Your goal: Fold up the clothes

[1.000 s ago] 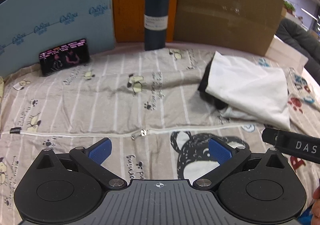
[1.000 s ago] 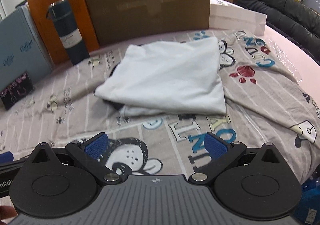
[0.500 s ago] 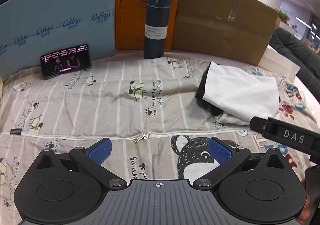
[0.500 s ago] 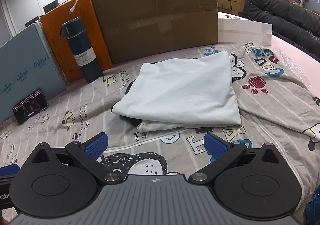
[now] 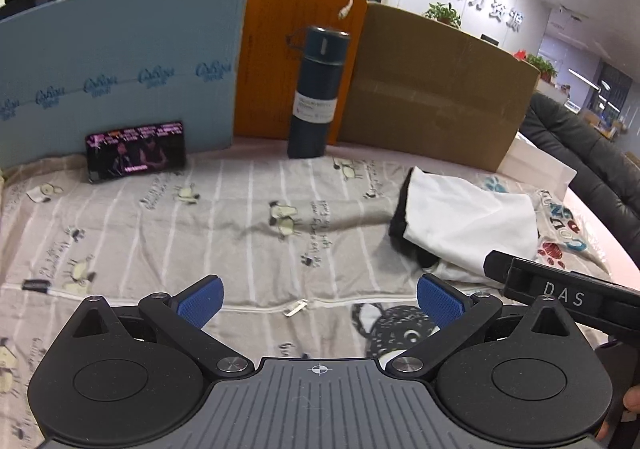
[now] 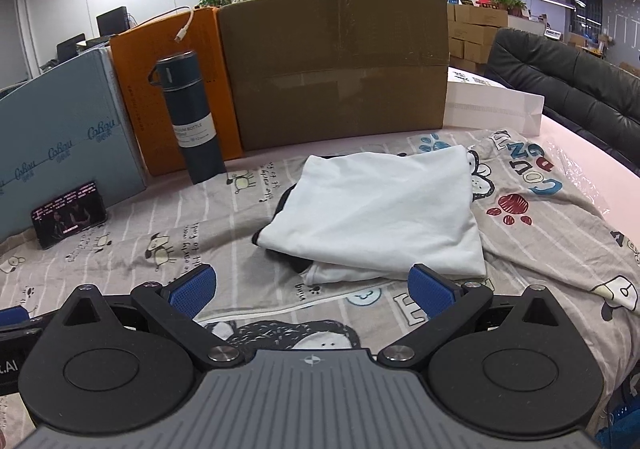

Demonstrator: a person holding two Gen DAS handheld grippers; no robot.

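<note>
Clothes [image 6: 380, 217], one folded pile on sheet [image 6: 160, 249]; two tools, left tool [image 5: 318, 299], right tool [image 6: 312, 287], wide apart, empty

A grey striped cartoon-print sheet [image 6: 168, 249] covers the surface, with a white zipper line [image 5: 256, 305] running across it. In the right wrist view a folded white garment [image 6: 384, 217] lies at 12 o'clock over something dark (perhaps another garment). A blue flask [image 6: 192, 121] stands at 10 o'clock, a lit phone [image 6: 68, 213] at 9.
</note>
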